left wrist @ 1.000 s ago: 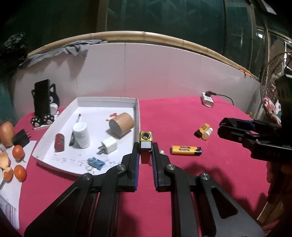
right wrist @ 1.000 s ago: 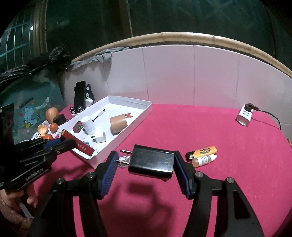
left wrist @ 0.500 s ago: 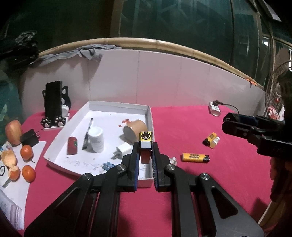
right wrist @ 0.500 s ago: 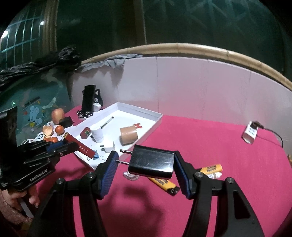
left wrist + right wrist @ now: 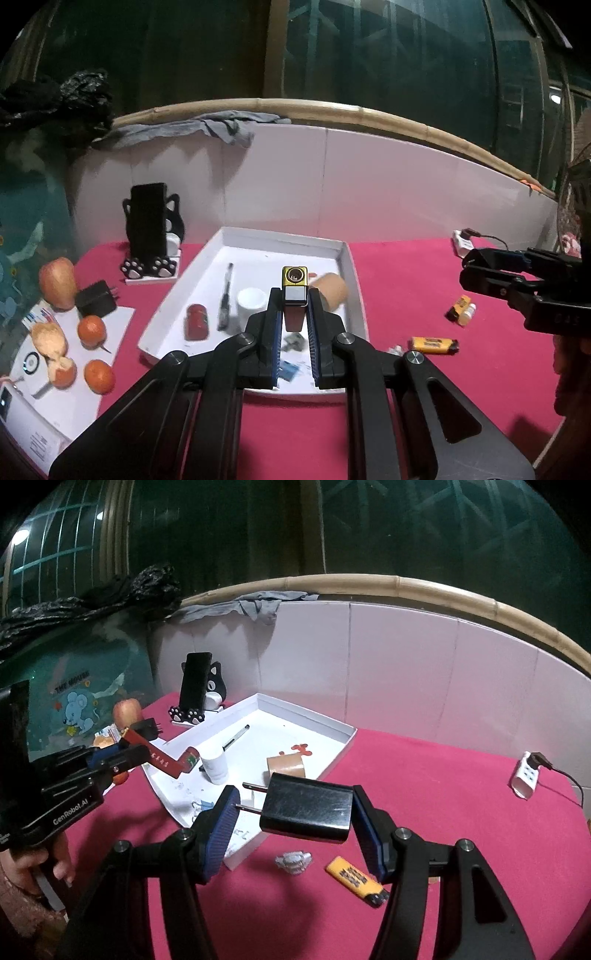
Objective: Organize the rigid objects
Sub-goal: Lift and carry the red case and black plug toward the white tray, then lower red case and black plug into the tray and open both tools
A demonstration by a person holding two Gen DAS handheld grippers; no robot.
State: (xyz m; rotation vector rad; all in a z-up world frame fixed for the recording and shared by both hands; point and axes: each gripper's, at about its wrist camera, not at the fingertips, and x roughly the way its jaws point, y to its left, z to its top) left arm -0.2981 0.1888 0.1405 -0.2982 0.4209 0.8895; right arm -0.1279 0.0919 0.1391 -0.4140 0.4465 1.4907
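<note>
My left gripper (image 5: 294, 314) is shut on a red lighter with a gold top (image 5: 294, 286) and holds it above the near part of the white tray (image 5: 352, 266). The red lighter also shows in the right wrist view (image 5: 159, 758). My right gripper (image 5: 295, 812) is shut on a black plug adapter (image 5: 306, 810), its prongs pointing left, held above the tray's near right corner (image 5: 240, 856). The tray holds a pen (image 5: 225, 299), a white bottle (image 5: 251, 301), a small red jar (image 5: 195, 321), a brown tape roll (image 5: 332, 291) and a white plug.
On the red cloth lie a yellow lighter (image 5: 356, 880), a silver clip (image 5: 293, 860) and a small yellow bottle (image 5: 460, 308). A white power strip (image 5: 524, 777) sits at the right. A cat phone stand (image 5: 151, 229), an apple, oranges and another black adapter (image 5: 96, 299) stand at the left.
Both grippers have risen and moved left toward the tray with their objects still held. The left gripper now hangs over the tray's inside.
</note>
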